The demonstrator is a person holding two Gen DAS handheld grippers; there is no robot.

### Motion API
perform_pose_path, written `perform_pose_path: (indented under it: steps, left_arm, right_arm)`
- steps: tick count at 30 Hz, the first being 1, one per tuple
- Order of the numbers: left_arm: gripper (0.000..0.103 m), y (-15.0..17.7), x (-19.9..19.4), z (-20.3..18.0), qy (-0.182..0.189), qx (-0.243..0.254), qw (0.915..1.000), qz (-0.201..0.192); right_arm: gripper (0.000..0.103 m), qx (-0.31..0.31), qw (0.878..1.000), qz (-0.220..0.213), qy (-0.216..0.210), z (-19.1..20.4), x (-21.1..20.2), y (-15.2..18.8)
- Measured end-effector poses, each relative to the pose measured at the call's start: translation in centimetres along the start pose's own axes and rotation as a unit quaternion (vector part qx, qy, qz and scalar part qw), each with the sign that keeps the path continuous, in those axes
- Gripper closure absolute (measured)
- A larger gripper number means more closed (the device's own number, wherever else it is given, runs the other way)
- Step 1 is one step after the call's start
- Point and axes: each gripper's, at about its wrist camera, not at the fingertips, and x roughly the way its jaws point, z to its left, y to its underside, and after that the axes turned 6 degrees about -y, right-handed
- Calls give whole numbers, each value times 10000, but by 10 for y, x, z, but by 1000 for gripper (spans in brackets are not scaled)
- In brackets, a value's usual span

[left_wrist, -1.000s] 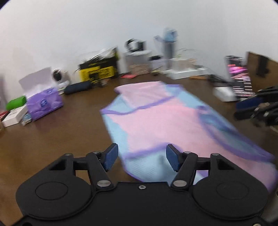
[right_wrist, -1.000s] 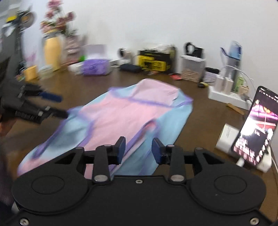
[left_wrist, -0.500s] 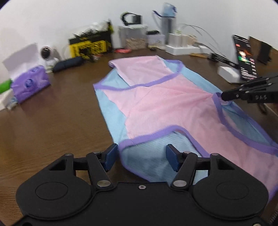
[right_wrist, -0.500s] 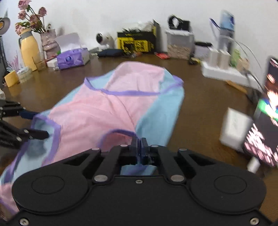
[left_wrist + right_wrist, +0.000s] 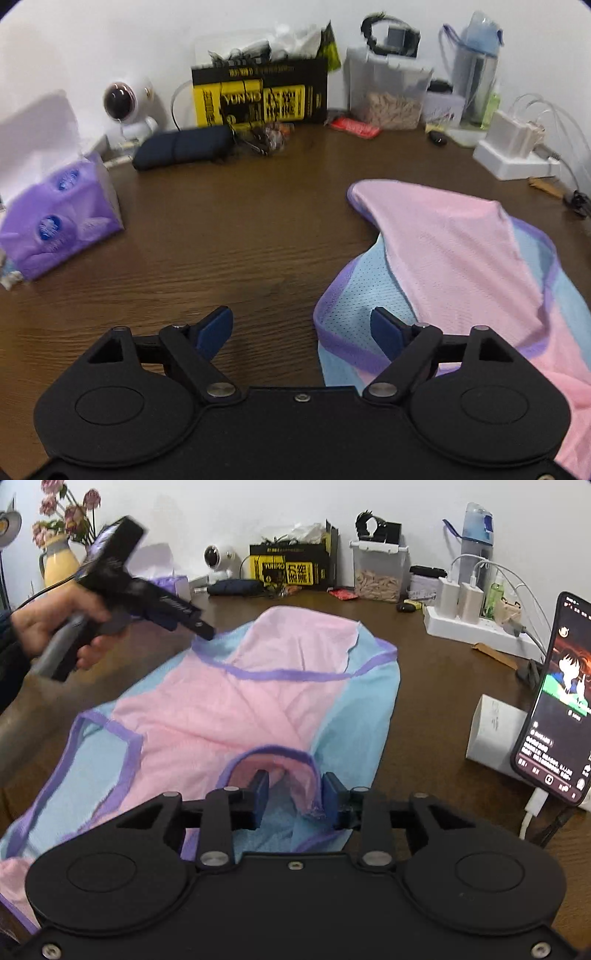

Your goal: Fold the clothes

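On table (image 5: 229,236): left gripper (image 5: 301,325) fingers just widened, empty; right gripper (image 5: 293,794) fingers reopened, straddling garment (image 5: 229,716) hem.

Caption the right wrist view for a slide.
Right gripper open around a purple-trimmed loop of the pink-and-blue garment; left gripper at its far edge.

Bare table (image 5: 207,236) from 9 to 12 o'clock of the garment (image 5: 236,709) is free. Tissue box (image 5: 55,225) blocks 9, phone (image 5: 554,701) crowds 3.
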Motion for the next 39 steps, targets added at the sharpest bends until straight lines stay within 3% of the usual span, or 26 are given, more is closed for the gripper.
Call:
perform_pose_path:
  steps: [2, 3, 4, 5, 6, 8, 10, 11, 12, 15, 17, 18, 21, 22, 27, 29, 31, 33, 35, 39]
  left_arm:
    - [28, 4, 2, 0, -1, -34, 9999, -123]
    - [47, 5, -2, -1, 59, -20, 9998, -179]
    - [76, 5, -5, -3, 122, -5, 9996, -235]
    - [92, 6, -7, -2, 153, -31, 9996, -227]
    - [100, 7, -10, -1, 201, -141, 9996, -158]
    - [101, 16, -27, -1, -217, -309, 9981, -496]
    - [101, 27, -46, -4, -977, -523, 9873, -1135]
    - [101, 31, -51, -4, -1114, -602, 9833, -1305]
    - [101, 40, -57, -2, -1081, -634, 9821, -1408]
    - [100, 50, -45, -4, -639, -466, 9931, -870]
    - [96, 55, -41, -7, -710, -382, 9927, -892]
    - [89, 57, -39, -7, -790, -353, 9921, -907]
    - [49, 56, -36, 3, -626, -699, 9906, -994]
    - [47, 55, -34, 5, -568, -774, 9903, -1004]
    - [47, 50, -31, 10, -357, -798, 9915, -962]
    - [55, 48, -28, 10, -287, -671, 9940, -816]
    - [89, 46, -28, 14, -306, -642, 9943, -800]
    - [94, 41, -24, 22, -288, -672, 9946, -734]
    - [95, 35, -16, 26, -610, -537, 9936, -779]
    - [92, 24, -5, 28, -1259, -595, 9874, -754]
  right_arm:
    - [62, -84, 10000, -12, 2, 1, 0, 1]
    - [61, -107, 9999, -9, 1, 2, 0, 2]
    - [61, -126, 9999, -8, 15, 2, 0, 2]
    - [60, -160, 9999, -10, 36, 2, 1, 1]
    - [58, -179, 9998, -19, 43, 3, 2, 1]
    - [56, -195, 9998, -37, 54, 3, 3, 2]
    - [52, -209, 9998, -42, 49, 5, 2, 3]
    - [51, -212, 9998, -40, 43, 6, 2, 4]
    - [50, -216, 9998, -24, -22, 6, 1, 4]
    - [50, -275, 9993, 54, -230, 9, -1, 0]
    - [49, -346, 9990, -53, -265, 9, -3, -10]
    - [46, -365, 9990, -142, -231, 7, -4, -18]
    - [44, -464, 9985, -282, -64, 0, 2, -40]
    - [44, -511, 9981, -330, 2, -4, 6, -50]
    - [44, -616, 9972, -289, 324, -27, 53, -101]
    - [45, -703, 9961, -190, 489, -30, 77, -114]
    - [45, -718, 9960, -125, 516, -31, 91, -119]
    - [45, -701, 9964, -77, 481, -30, 102, -121]
    - [45, -592, 9977, -43, 321, -28, 104, -115]
    - [45, -348, 9977, -98, 570, -30, 100, -104]
